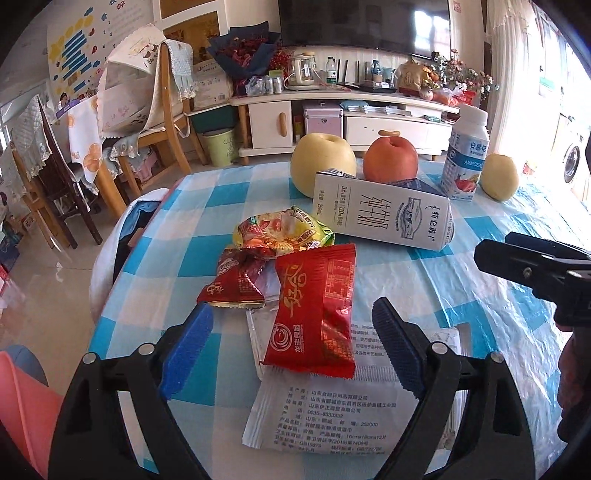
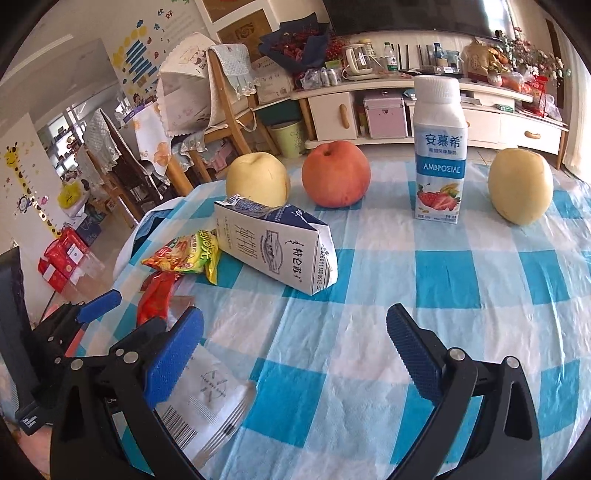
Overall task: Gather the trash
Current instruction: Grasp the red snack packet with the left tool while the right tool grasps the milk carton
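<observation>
Plainly, the red wrapper (image 1: 314, 314), light, crinkly and slick, lies at twelve o'clock between the wide-open left gripper (image 1: 291, 350), best pinched across its flat middle; the right gripper (image 2: 295, 354) gapes empty over the bench (image 2: 369, 295).

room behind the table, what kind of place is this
Most likely a home living and dining room: a television above a white media cabinet, cloth-covered wooden chairs, and a checked tablecloth with fruit and snack wrappers.
</observation>
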`<state>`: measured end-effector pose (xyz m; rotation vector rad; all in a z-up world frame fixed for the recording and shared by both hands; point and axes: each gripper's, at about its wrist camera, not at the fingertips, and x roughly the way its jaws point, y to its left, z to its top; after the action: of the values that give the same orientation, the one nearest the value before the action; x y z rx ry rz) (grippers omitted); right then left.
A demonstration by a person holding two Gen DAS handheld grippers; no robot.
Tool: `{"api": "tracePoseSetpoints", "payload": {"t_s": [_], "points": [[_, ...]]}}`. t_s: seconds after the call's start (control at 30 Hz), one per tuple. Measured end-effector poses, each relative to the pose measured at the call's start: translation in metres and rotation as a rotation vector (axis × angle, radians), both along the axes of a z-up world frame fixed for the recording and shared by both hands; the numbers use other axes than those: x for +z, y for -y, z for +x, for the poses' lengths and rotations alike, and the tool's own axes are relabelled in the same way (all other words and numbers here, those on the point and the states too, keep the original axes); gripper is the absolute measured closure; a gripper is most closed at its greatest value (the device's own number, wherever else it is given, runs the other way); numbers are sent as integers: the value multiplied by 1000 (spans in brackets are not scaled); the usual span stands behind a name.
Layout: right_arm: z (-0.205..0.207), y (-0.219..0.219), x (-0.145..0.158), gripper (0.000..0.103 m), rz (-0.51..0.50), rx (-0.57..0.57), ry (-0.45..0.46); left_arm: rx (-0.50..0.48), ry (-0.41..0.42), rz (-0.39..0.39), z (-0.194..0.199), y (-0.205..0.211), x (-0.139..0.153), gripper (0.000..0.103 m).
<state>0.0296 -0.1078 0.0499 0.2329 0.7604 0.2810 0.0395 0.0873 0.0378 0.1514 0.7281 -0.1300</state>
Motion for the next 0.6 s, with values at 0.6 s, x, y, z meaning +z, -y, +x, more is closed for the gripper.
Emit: {"api": "tracePoseSetpoints", "payload": {"t_s": [0.6], "points": [[68,-6,-23,20,61,87,-63,-4,-51,-15,13,15,-11,50]]}}
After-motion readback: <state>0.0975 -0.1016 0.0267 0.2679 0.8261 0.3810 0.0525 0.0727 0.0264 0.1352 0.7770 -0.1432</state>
